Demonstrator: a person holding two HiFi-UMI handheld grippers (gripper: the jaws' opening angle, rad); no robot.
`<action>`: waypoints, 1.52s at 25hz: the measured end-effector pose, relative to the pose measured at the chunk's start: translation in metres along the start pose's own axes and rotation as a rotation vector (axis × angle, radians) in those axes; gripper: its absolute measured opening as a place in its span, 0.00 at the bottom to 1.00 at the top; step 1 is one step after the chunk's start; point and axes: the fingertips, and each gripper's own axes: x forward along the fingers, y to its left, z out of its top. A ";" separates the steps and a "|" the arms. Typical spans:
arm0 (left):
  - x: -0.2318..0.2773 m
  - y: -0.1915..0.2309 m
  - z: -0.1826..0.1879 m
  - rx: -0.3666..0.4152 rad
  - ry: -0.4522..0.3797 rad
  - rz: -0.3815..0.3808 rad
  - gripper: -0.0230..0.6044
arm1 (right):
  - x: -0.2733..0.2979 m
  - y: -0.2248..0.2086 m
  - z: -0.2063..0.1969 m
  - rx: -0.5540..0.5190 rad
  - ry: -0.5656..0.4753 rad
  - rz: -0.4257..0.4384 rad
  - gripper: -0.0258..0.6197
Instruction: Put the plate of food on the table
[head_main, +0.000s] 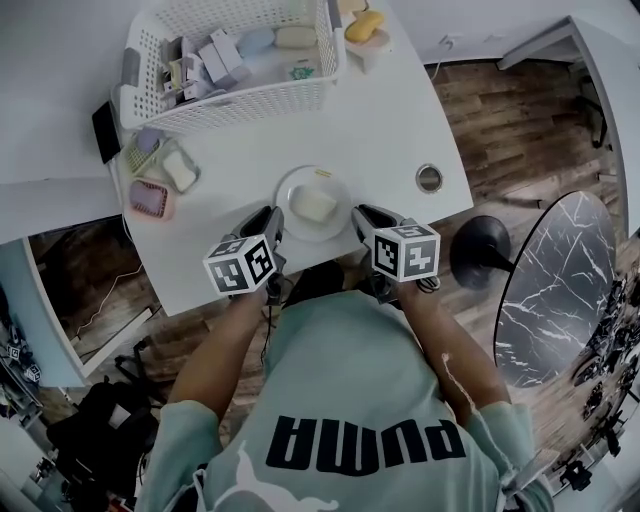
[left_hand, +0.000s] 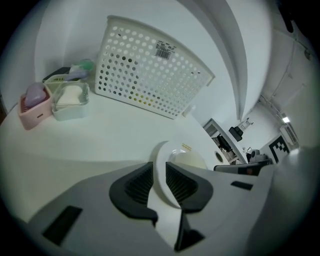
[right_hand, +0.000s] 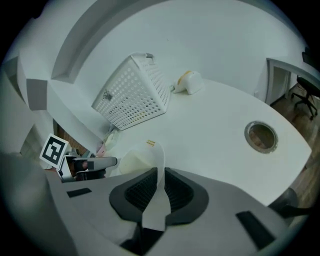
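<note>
Plate (head_main: 295, 183) of food is sitting over the near edge of the table (head_main: 400, 120) in the head view, with the left gripper (head_main: 268, 222) and right gripper (head_main: 366, 222) flanking it. In the left gripper view, the jaws are pinching the plate's rim. In the right gripper view, the jaws are clamping the opposite rim. The set-down appears to be finishing. Contact with the table is not showing clearly, so the next move calls for settling the plate flat, then letting go on both sides together.

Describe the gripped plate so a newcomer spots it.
Start at the white table, near edge, in front of the perforated basket. The plate is round, white, carries one pale block; uniquely, the left gripper and right gripper clamp its rim.
</note>
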 end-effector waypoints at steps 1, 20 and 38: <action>0.001 0.000 0.000 -0.006 0.006 -0.005 0.16 | 0.001 -0.001 -0.001 0.016 0.003 0.003 0.09; 0.020 0.005 -0.004 -0.108 0.086 -0.089 0.15 | 0.019 -0.002 -0.007 0.305 0.001 0.115 0.09; 0.013 0.003 -0.003 -0.177 0.071 -0.138 0.12 | 0.013 0.009 -0.005 0.431 -0.039 0.148 0.09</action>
